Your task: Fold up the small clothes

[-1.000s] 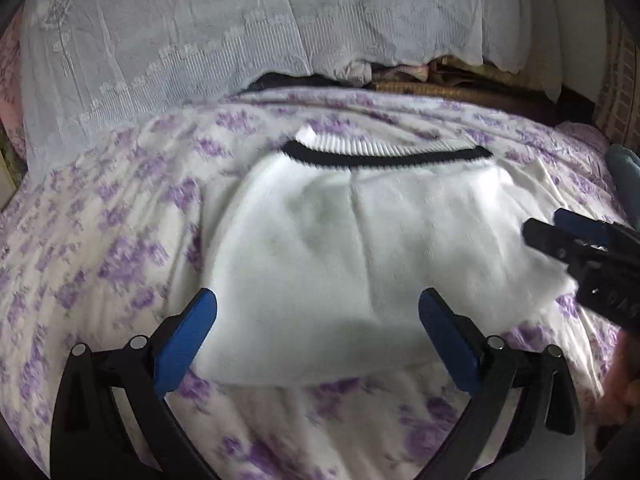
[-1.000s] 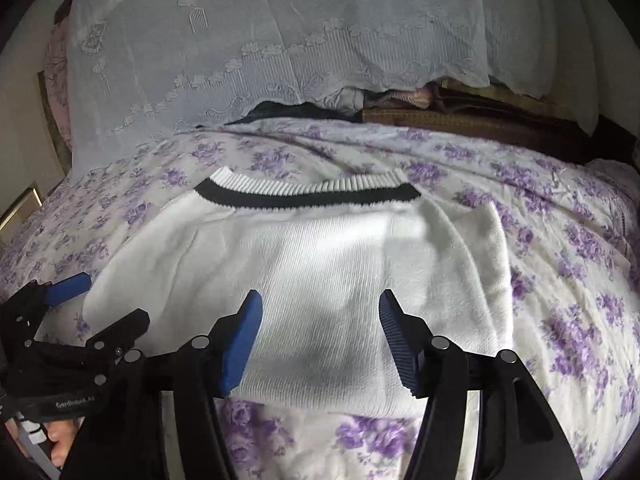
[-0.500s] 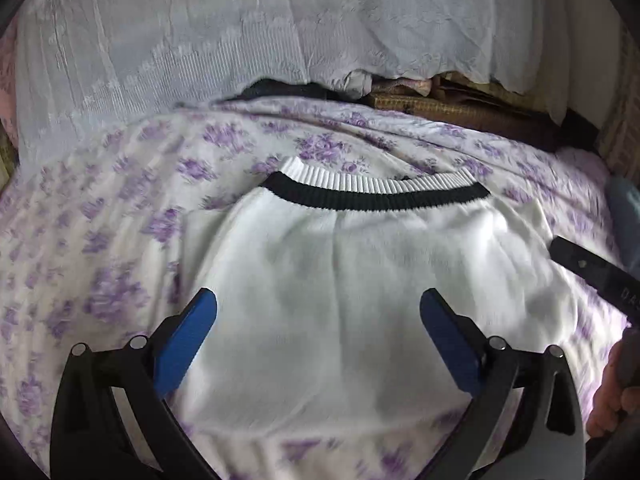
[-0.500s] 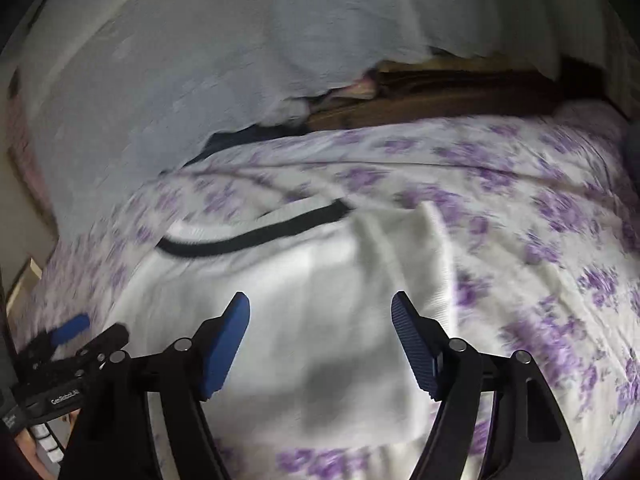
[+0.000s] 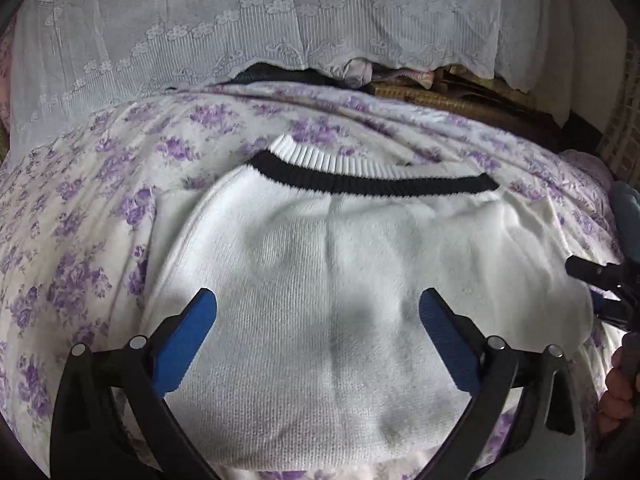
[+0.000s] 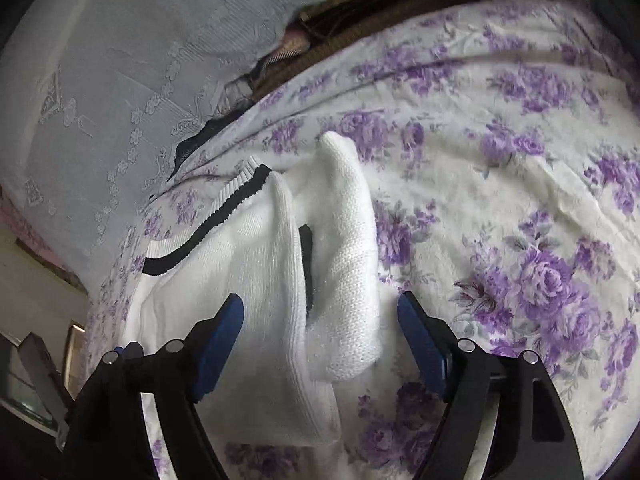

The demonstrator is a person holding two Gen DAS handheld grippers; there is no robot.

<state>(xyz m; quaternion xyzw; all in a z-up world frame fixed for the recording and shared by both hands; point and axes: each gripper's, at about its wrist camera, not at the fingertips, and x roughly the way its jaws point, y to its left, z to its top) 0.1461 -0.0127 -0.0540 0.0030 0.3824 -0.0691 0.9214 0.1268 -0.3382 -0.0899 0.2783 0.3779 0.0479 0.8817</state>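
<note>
A small white knit sweater (image 5: 328, 280) with a black band and white ribbed hem (image 5: 360, 178) lies folded on the purple-flowered bed sheet (image 5: 80, 208). My left gripper (image 5: 318, 332) is open and empty, low over the sweater's near part. In the right wrist view the sweater (image 6: 248, 264) is seen from its right side, with a folded sleeve (image 6: 348, 248) sticking out. My right gripper (image 6: 320, 332) is open and empty, its jaws standing either side of the sweater's right edge and sleeve. The right gripper also shows at the right edge of the left wrist view (image 5: 612, 292).
A white lace cloth (image 5: 240, 20) hangs behind the bed. Dark and brown bundled items (image 5: 440, 88) lie under its hem at the back. The flowered sheet (image 6: 520, 200) spreads to the right of the sweater.
My left gripper has moved forward and down over the sweater. My right gripper has swung to the sweater's right side and turned, now facing along its right edge and sleeve. Both stay open.
</note>
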